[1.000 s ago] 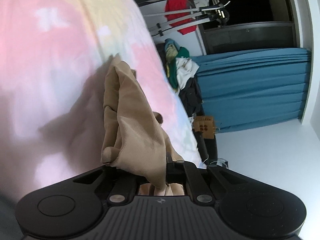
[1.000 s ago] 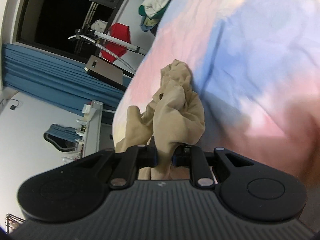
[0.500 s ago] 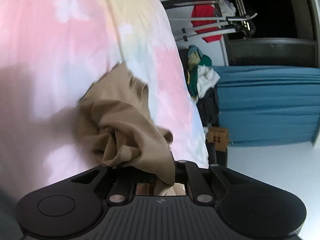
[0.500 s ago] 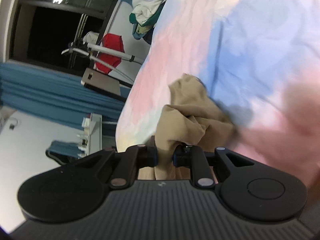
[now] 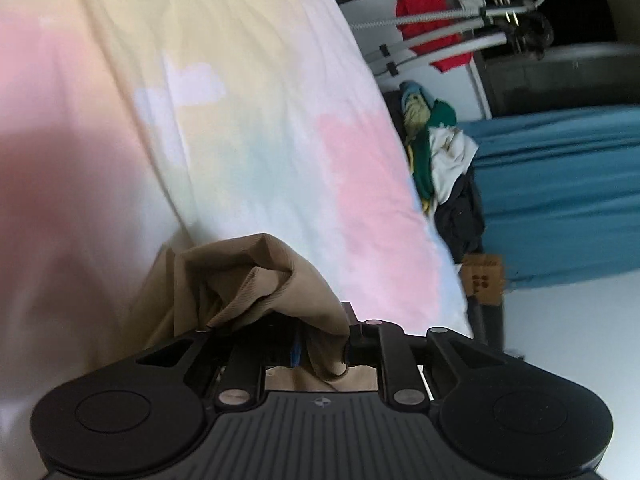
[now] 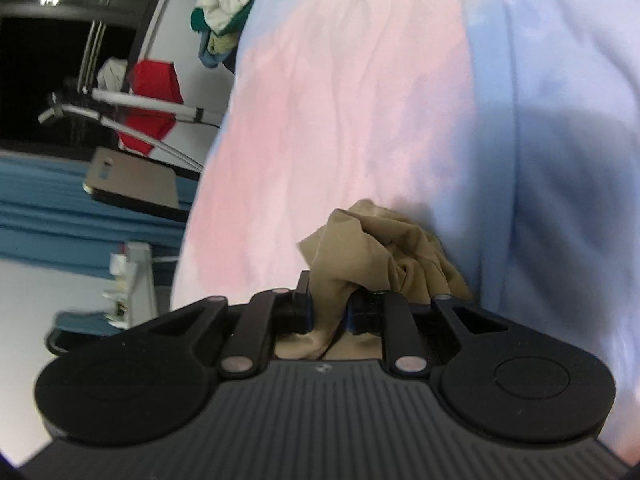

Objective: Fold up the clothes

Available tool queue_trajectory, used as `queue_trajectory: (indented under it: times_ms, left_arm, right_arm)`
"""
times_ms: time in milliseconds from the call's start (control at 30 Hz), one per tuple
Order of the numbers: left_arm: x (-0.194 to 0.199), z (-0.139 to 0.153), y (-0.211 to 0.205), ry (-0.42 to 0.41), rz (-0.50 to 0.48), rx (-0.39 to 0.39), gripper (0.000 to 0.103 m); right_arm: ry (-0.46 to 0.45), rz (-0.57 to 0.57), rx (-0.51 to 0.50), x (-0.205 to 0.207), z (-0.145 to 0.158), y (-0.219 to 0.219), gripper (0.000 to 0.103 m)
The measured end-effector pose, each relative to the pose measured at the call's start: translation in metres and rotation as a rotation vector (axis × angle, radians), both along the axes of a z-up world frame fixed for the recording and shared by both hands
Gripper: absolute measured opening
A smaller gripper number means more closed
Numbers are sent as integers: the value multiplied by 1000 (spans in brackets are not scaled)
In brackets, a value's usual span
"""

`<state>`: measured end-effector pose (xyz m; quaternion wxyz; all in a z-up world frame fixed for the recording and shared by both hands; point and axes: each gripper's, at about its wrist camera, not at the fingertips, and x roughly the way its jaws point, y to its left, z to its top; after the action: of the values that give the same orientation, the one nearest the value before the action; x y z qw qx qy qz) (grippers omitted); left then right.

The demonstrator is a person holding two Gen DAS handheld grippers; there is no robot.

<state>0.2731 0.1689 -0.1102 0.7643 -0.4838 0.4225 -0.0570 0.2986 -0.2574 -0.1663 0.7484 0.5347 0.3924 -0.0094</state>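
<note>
Over the last second both grippers had sunk toward the pastel bedspread (image 5: pixel 248 128), and the tan garment (image 5: pixel 256 280) that had hung upright bunched low against it. The left gripper (image 5: pixel 320 346) and right gripper (image 6: pixel 330 312) each stayed clamped on a fold, the cloth lying directly ahead of both.

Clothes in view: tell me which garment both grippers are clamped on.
The tan garment: the left gripper and right gripper both pinch it. The red garment hangs on the rack; the clothes pile sits beyond the bed, untouched.
</note>
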Motion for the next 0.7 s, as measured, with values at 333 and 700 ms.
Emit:
queue_trajectory:
  times_ms: [333, 700]
  left_arm:
    - [-3, 38, -37, -216, -162, 335, 82]
    - [-3, 34, -96, -301, -304, 800, 82]
  right_arm:
    - [-337, 212, -167, 0, 34, 25, 79]
    - [-428, 444, -662, 15, 38, 69, 61]
